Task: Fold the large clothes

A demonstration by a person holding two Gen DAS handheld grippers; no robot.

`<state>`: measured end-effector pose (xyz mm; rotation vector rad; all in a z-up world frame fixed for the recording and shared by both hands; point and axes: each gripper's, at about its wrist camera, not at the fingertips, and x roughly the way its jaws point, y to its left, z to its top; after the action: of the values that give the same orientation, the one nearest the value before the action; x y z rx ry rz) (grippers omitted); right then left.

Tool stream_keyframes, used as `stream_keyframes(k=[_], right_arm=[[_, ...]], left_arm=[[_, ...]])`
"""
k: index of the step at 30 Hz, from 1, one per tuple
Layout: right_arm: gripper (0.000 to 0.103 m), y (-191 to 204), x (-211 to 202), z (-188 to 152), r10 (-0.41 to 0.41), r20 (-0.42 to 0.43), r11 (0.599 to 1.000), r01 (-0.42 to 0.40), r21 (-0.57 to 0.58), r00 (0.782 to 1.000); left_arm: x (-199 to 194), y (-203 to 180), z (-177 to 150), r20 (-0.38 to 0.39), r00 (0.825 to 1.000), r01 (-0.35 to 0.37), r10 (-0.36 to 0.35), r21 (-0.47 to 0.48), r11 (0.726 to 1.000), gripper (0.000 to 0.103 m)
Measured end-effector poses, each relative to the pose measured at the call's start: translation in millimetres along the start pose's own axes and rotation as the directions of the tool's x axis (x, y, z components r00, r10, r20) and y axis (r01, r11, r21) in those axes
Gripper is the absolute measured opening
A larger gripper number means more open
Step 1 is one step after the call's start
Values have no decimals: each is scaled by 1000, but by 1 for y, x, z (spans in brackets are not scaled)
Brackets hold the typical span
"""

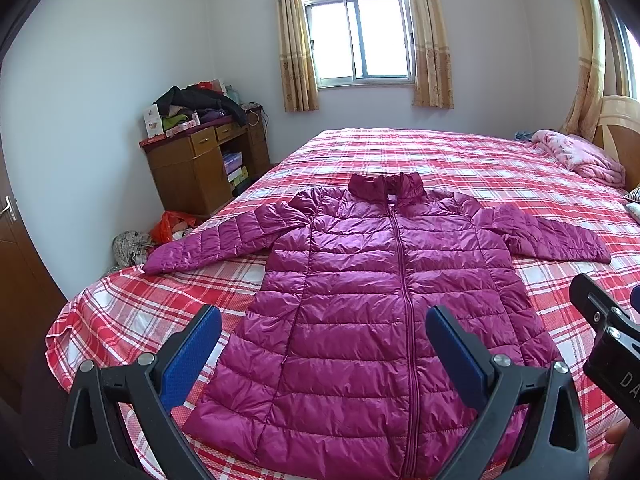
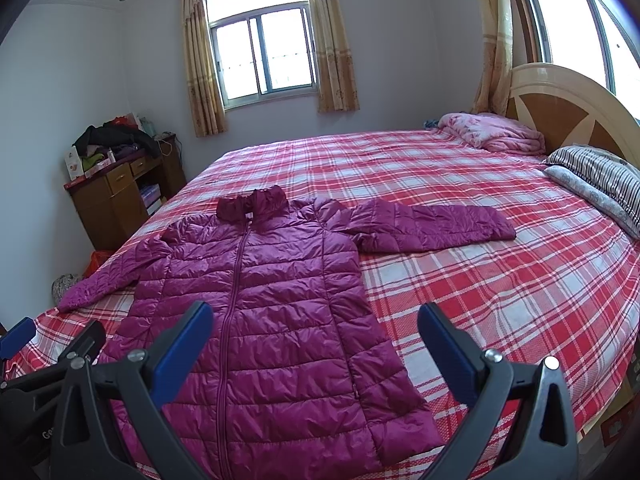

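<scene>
Left wrist view shows the left tongs (image 1: pixel 323 340) spread wide and holding nothing, hovering above the lower half of a magenta puffer jacket (image 1: pixel 372 300). The blue pads (image 1: pixel 188 356) frame the hem region, one near the jacket's left edge, the other just right of the zipper (image 1: pixel 404 280). At the right border of this view the right tongs (image 1: pixel 600 340) appear as a black frame, close beside.

Right wrist view shows the right tongs (image 2: pixel 316 340) equally wide and empty, above the jacket's right hem side; the jacket (image 2: pixel 260 300) runs forward and leftward from them.

Ahead of both tongs the jacket lies front up and zipped on the bed (image 1: pixel 500 168), hem nearest, collar (image 1: pixel 386 186) farthest. Both sleeves are stretched outward: the left sleeve (image 1: pixel 216 244) reaches toward the bed's left edge, the right sleeve (image 2: pixel 432 224) extends right across the plaid sheet. This flat, spread layout likely serves as the starting pose, giving clear access to sleeves and side seams. No fold looks made yet, so the task seems at its beginning, with the tongs held open probably in readiness for a first pinch.

Farther out, beyond the right tongs, a pink quilt (image 2: pixel 492 132) and pillows (image 2: pixel 596 176) sit by the headboard. Beyond the left tongs, a cluttered wooden cabinet (image 1: pixel 200 164) stands against the wall.
</scene>
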<state>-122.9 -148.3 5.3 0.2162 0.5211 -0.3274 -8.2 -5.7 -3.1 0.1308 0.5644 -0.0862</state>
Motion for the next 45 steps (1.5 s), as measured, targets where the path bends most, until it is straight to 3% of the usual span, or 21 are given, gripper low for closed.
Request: stream_keyframes(k=[7,17,22,28,30,32,33,36,41,45], right_arm=[[103,-5,17,3,-2,-42,1000,2,7,999],[103,-21,64,15,-76,-74,997,75,-17,994],[103,-34,99,25,-103,-115,995,102,-16,988],[103,-57,142,40,-147,-133,989,142,-41,980],[103,-74,158,46,-126,-146,992,125,-14,981],[99,-106,170,50,-53,-156,993,69,99,986],[90,-126,174,51,-28,-151,985,53,167,988],[84,-188,188,52,-82,-178,944,134,303,981],[82,-295,194,43,-185,-189,790,260,555,964],[82,-343,217,43,-147,-213,687,255,680,966]], left_arm=[[6,0,-2,-10,1000,11,-11,-3,1000,102],[45,8,-5,-54,997,44,-46,-29,999,102],[86,15,5,-100,994,46,-51,-50,998,102],[145,31,33,-100,994,37,-44,-73,997,102],[168,37,41,-122,991,50,-61,-96,994,102],[194,46,47,-150,985,69,-87,-126,990,102],[204,49,49,-155,983,73,-94,-137,988,102],[231,60,49,-167,981,73,-102,-175,982,102],[263,72,42,-154,985,46,-82,-223,974,102],[280,74,31,-133,990,7,-39,-231,973,102]])
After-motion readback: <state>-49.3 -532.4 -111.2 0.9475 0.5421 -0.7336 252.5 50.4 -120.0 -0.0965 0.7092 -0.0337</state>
